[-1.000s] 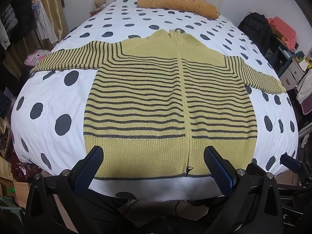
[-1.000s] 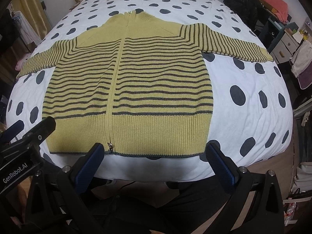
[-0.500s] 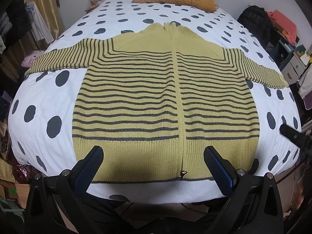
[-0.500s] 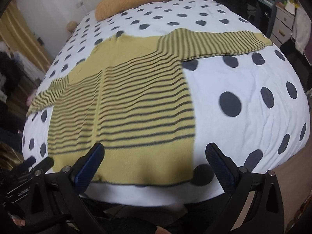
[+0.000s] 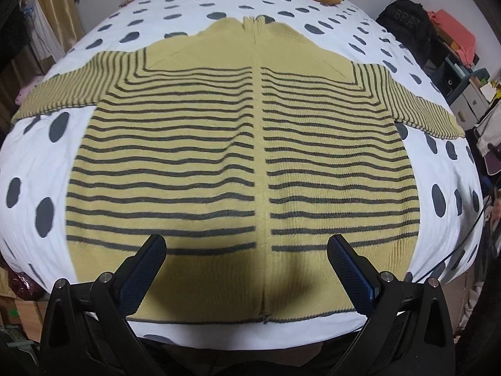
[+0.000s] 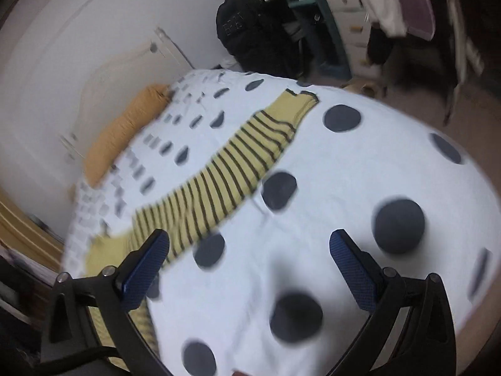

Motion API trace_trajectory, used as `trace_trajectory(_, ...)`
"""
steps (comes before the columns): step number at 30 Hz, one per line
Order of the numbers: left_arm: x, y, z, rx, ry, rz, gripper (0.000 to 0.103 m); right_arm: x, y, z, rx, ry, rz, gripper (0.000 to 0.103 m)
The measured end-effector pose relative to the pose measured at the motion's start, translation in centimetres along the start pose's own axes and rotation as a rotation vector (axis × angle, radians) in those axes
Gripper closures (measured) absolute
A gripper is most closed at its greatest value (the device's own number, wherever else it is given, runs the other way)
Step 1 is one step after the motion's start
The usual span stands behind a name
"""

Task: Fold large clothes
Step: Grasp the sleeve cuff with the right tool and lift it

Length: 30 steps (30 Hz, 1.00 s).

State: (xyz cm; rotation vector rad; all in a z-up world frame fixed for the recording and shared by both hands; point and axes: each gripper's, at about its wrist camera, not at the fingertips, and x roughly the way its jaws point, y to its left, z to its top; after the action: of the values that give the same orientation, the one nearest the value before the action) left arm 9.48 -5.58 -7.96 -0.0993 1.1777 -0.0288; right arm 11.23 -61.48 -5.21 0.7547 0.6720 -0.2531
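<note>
Take the right sleeve by its cuff, toward the bed's right edge. Right gripper gaping, empty (left gripper likewise, over the cardigan's hem).

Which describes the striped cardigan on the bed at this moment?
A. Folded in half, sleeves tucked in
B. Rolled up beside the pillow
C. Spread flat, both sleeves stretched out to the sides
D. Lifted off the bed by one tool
C: the cardigan lies flat on the bedspread with sleeves outstretched; no fold started.
</note>
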Motion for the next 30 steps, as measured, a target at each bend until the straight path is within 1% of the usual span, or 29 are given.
trace_trajectory(1,0.7,-0.5,0.4,0.0,0.003,-0.004,0.0,1.5,-1.4,1.5,0.065,0.013,0.053,0.006)
trace_trajectory(2,1.1,-0.9,0.6,0.003,0.002,-0.002,0.0,3.0,-2.3,2.8,0.118,0.03,0.07,0.012)
trace_trajectory(3,1.6,-1.4,0.9,0.011,0.002,0.008,0.0,5.0,-3.1,4.1,0.154,0.049,0.073,0.022)
trace_trajectory(5,2.5,-2.2,1.4,0.033,0.005,0.039,0.0,8.3,-3.8,5.9,0.167,0.062,0.058,0.035)
trace_trajectory(8,3.9,-2.8,2.0,0.05,0.009,0.079,0.0,13.5,-3.8,7.4,0.141,0.093,0.003,0.035)
trace_trajectory(9,4.3,-2.9,2.2,0.052,0.012,0.087,0.0,14.5,-4.0,7.9,0.133,0.097,0.001,0.036)
trace_trajectory(12,5.4,-2.8,2.7,0.056,0.019,0.113,0.0,17.3,-3.5,9.4,0.111,0.064,0.017,0.036)
trace_trajectory(13,5.8,-2.7,2.9,0.058,0.021,0.123,0.0,17.8,-3.3,9.8,0.112,0.06,0.015,0.038)
trace_trajectory(14,6.0,-2.5,3.0,0.059,0.022,0.128,0.0,18.4,-3.2,10.2,0.122,0.052,0.01,0.051)
trace_trajectory(15,6.4,-2.4,3.1,0.059,0.024,0.132,0.0,18.7,-3.3,10.5,0.129,0.053,0.004,0.076)
trace_trajectory(16,6.7,-2.2,3.2,0.058,0.031,0.134,0.0,18.9,-3.1,10.6,0.121,0.04,-0.009,0.087)
trace_trajectory(18,7.1,-1.6,3.3,0.052,0.039,0.131,0.0,18.1,-2.7,10.7,0.099,-0.005,0.017,0.09)
trace_trajectory(20,7.4,-0.8,3.6,0.041,0.037,0.123,0.0,16.7,-1.1,10.3,0.077,-0.049,0.101,0.091)
trace_trajectory(21,7.5,-0.4,3.9,0.034,0.032,0.118,0.0,15.7,0.4,9.9,0.056,-0.062,0.157,0.091)
trace_trajectory(24,7.2,1.0,6.3,0.011,-0.038,0.056,0.0,13.1,6.1,7.7,-0.018,-0.039,0.304,0.091)
trace_trajectory(25,7.0,1.7,7.7,0.002,-0.071,0.022,0.0,12.3,8.8,6.3,-0.051,-0.021,0.348,0.091)
trace_trajectory(27,6.9,2.8,9.8,-0.013,-0.104,-0.022,0.0,11.2,14.4,2.9,-0.107,0.028,0.466,0.091)
trace_trajectory(29,7.1,4.6,12.2,-0.032,-0.109,-0.047,0.0,10.9,19.4,-0.8,-0.148,0.089,0.548,0.091)
trace_trajectory(30,7.1,5.7,13.1,-0.043,-0.12,-0.059,0.0,11.3,22.3,-3.4,-0.166,0.136,0.591,0.091)
